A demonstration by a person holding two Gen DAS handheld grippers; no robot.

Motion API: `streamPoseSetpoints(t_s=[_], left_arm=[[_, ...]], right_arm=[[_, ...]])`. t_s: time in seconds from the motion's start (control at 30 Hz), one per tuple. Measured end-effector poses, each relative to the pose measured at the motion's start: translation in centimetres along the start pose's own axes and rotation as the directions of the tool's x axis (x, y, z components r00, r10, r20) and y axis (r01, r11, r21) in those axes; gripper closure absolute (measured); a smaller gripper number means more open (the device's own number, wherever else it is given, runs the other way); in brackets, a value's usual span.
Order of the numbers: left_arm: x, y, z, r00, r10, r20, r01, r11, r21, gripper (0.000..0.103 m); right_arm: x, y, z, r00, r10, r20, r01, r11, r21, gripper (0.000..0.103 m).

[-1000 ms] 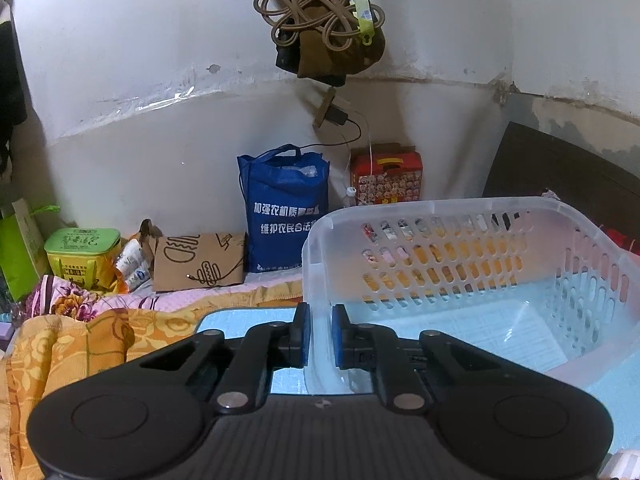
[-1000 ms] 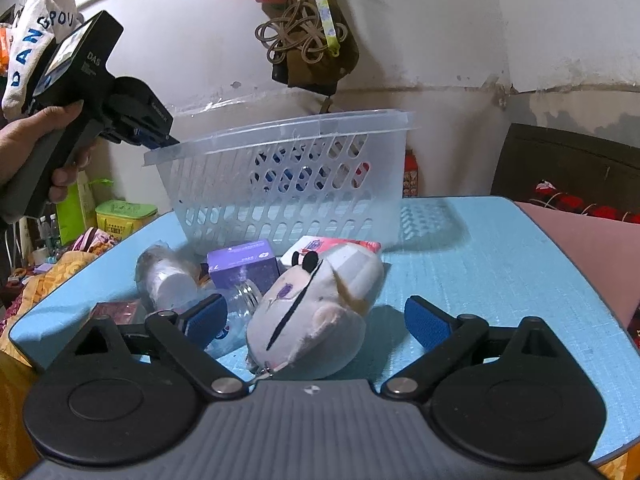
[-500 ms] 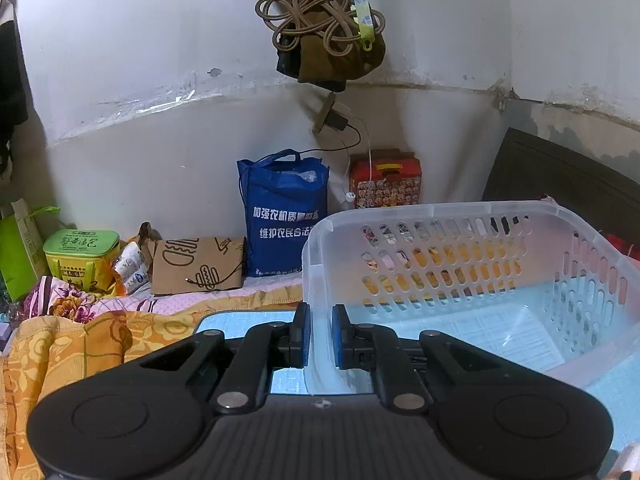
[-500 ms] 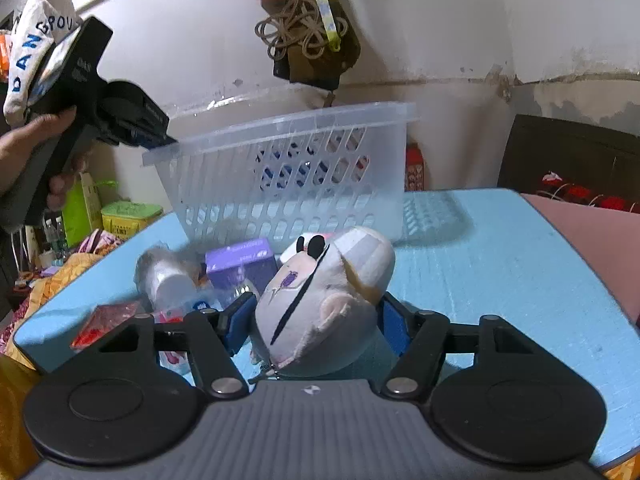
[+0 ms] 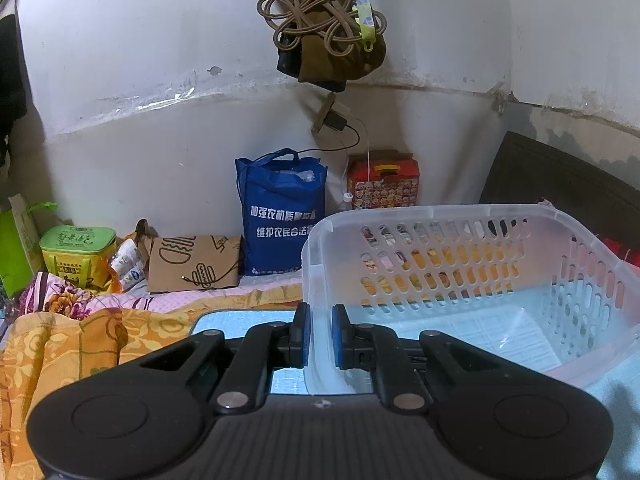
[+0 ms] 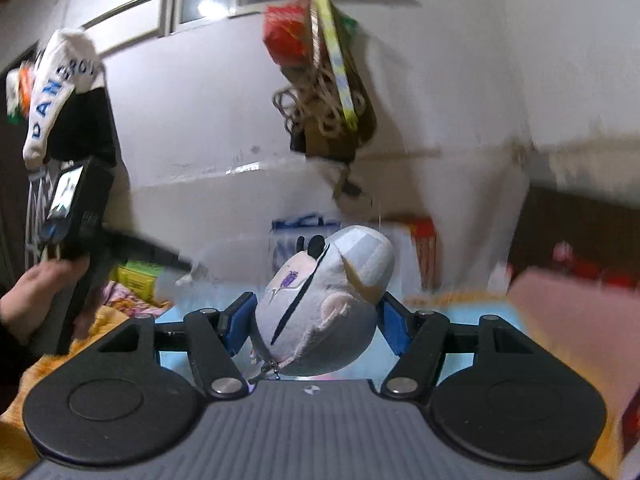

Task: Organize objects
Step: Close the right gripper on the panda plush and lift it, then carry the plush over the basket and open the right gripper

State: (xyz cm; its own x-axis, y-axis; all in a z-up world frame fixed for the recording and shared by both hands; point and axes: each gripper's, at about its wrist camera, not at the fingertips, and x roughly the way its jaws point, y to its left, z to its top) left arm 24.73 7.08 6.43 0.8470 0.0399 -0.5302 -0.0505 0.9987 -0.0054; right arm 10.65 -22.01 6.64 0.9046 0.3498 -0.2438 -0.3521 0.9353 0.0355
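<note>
My left gripper (image 5: 319, 334) is shut on the near left rim of a clear plastic basket (image 5: 472, 216), which stands empty on the light blue table (image 5: 240, 318). My right gripper (image 6: 316, 316) is shut on a grey plush mouse toy (image 6: 324, 300) and holds it lifted above the table. In the blurred right wrist view the left gripper's body (image 6: 80, 232) and the hand holding it show at the left, with the basket only a faint smear behind the toy.
A yellow flowered blanket (image 5: 60, 344) lies left of the table. A blue bag (image 5: 280, 216), a red box (image 5: 382, 178), a brown paper bag (image 5: 192, 264) and a green box (image 5: 78, 252) stand along the wall. A dark headboard (image 5: 560, 180) is at the right.
My right gripper closed on the plush toy and lifted it off the table, swinging the view upward. The left gripper kept its hold on the basket rim, nearly still.
</note>
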Motion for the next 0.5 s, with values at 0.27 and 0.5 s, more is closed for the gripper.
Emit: streamPoseSetpoints(t_s=[0.27,0.5], left_arm=[[0.1,0.1,0.1,1.0,-0.009,-0.006,0.009,1.0,-0.01,0.089],[0.1,0.2,0.2,1.0,-0.012,-0.007,0.012,1.0,-0.013,0.089]], right_arm=[[13.1,-0.3,5.8,0.986,-0.051,-0.158,0.041,0.997,-0.063,0.035],[18.6,-0.6,4.2,0.957,-0.074,-0.279,0.063,0.997,-0.05,0.035]])
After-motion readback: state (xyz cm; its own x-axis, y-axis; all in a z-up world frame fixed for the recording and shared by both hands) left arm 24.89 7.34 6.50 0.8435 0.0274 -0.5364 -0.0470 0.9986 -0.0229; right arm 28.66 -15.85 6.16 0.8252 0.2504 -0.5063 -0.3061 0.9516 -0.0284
